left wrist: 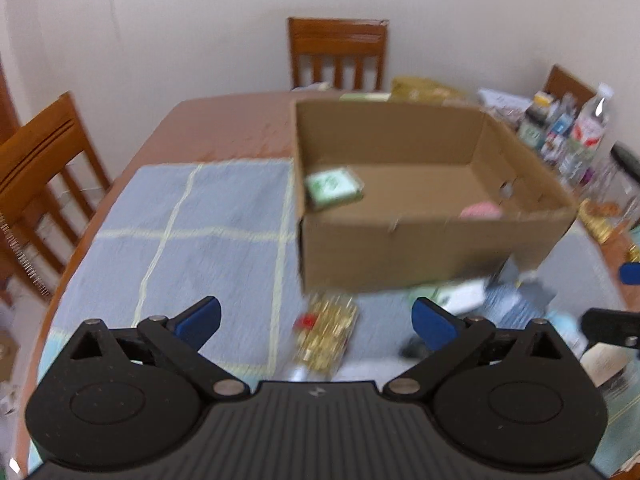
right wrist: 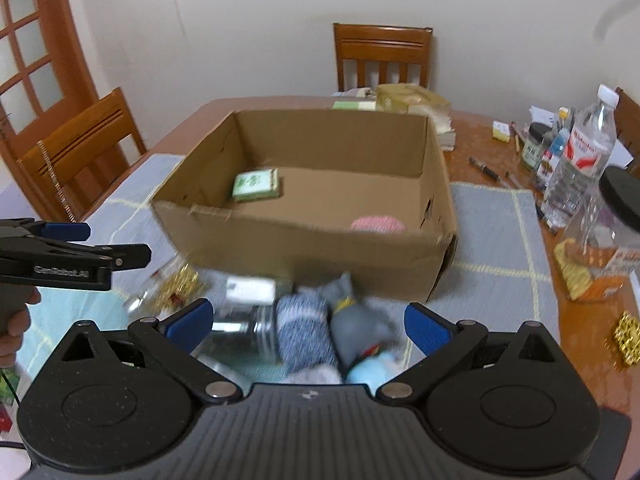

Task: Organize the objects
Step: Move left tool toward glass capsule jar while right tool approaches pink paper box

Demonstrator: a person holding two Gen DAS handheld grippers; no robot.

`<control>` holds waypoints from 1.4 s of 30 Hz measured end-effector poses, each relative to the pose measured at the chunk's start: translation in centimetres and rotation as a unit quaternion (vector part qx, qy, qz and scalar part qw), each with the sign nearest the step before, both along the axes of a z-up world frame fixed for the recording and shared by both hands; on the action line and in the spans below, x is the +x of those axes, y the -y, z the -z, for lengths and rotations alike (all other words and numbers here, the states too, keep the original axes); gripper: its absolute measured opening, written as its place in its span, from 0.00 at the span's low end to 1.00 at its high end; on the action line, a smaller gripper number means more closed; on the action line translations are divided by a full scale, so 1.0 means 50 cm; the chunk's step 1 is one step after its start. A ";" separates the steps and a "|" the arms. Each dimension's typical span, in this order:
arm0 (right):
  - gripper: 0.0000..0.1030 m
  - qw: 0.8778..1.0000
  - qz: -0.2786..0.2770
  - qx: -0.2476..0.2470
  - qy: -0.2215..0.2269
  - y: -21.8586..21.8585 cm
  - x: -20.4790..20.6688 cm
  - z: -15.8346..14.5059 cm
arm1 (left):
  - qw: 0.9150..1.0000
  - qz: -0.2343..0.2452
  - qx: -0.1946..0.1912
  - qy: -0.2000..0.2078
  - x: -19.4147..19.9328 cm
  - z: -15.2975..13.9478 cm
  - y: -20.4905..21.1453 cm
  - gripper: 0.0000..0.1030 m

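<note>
Right wrist view, my right tongs [right wrist: 308,322] spread wide and empty, my left tongs [left wrist: 316,318] likewise, socks [right wrist: 304,332] just before the box [right wrist: 320,248], green pack [right wrist: 256,185] inside the box.

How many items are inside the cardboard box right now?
2: a green packet near the box's back-left corner, and a pink item against the front wall, right side. That wall may hide more.

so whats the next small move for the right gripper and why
Probably lower the right gripper onto the blue-and-white roll and close. Its jaws are open and empty, the roll lies right between them on the cloth, and the box just behind holds only two items.
</note>
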State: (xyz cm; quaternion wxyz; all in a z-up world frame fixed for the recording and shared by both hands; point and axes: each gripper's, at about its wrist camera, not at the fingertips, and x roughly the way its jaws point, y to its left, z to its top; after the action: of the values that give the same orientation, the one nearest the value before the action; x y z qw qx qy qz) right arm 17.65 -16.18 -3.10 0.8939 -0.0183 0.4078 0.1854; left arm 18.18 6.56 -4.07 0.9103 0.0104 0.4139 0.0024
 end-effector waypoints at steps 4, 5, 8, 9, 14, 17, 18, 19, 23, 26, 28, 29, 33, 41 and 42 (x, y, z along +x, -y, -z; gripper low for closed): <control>1.00 1.000 -0.016 0.002 -0.008 0.009 -0.036 0.021 | 0.999 -0.027 0.000 -0.019 -0.036 0.028 -0.006 0.98; 1.00 1.000 -0.019 0.004 -0.011 0.012 -0.043 0.026 | 0.999 -0.036 -0.001 -0.021 -0.042 0.034 -0.009 0.98; 1.00 0.999 -0.029 0.012 -0.015 0.018 -0.064 0.038 | 0.998 -0.050 0.001 -0.023 -0.049 0.045 -0.010 0.98; 1.00 0.999 -0.032 0.012 -0.017 0.018 -0.070 0.043 | 0.998 -0.053 0.003 -0.023 -0.052 0.049 -0.011 0.98; 1.00 0.998 -0.052 0.023 -0.035 0.008 -0.089 0.069 | 0.998 -0.053 0.020 -0.021 -0.045 0.068 -0.021 0.98; 1.00 0.997 -0.064 0.023 -0.049 -0.008 -0.098 0.083 | 0.998 -0.043 0.027 -0.026 -0.034 0.086 -0.027 0.98; 1.00 0.996 -0.068 0.025 -0.053 -0.013 -0.101 0.088 | 0.998 -0.041 0.028 -0.027 -0.031 0.091 -0.029 0.98; 1.00 0.995 -0.073 0.028 -0.058 -0.018 -0.104 0.092 | 0.998 -0.040 0.027 -0.029 -0.027 0.097 -0.030 0.98; 1.00 0.993 -0.085 0.021 -0.077 -0.046 -0.104 0.114 | 0.999 -0.034 0.013 -0.038 -0.014 0.117 -0.045 0.98; 1.00 0.991 -0.094 0.022 -0.091 -0.067 -0.103 0.125 | 0.999 -0.029 0.009 -0.041 -0.009 0.126 -0.055 0.98; 1.00 0.990 -0.100 0.020 -0.094 -0.082 -0.100 0.131 | 0.999 -0.026 0.000 -0.042 -0.007 0.128 -0.064 0.98; 1.00 0.990 -0.102 0.018 -0.096 -0.090 -0.098 0.134 | 0.999 -0.025 -0.003 -0.042 -0.006 0.129 -0.068 0.98; 1.00 0.988 -0.113 0.007 -0.104 -0.115 -0.088 0.152 | 0.998 -0.027 -0.001 -0.049 -0.002 0.135 -0.082 0.99; 1.00 0.985 -0.116 -0.015 -0.125 -0.116 -0.092 0.167 | 0.998 -0.036 0.001 -0.056 0.002 0.140 -0.117 0.99; 1.00 0.985 -0.117 -0.017 -0.128 -0.114 -0.096 0.167 | 0.998 -0.038 0.001 -0.056 0.004 0.140 -0.122 0.99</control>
State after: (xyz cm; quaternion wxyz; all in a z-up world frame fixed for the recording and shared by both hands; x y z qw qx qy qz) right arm 12.86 -10.46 -11.48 0.8060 -0.0575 0.5169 0.2825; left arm 18.39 12.65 -11.06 0.8850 -0.0046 0.4641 0.0371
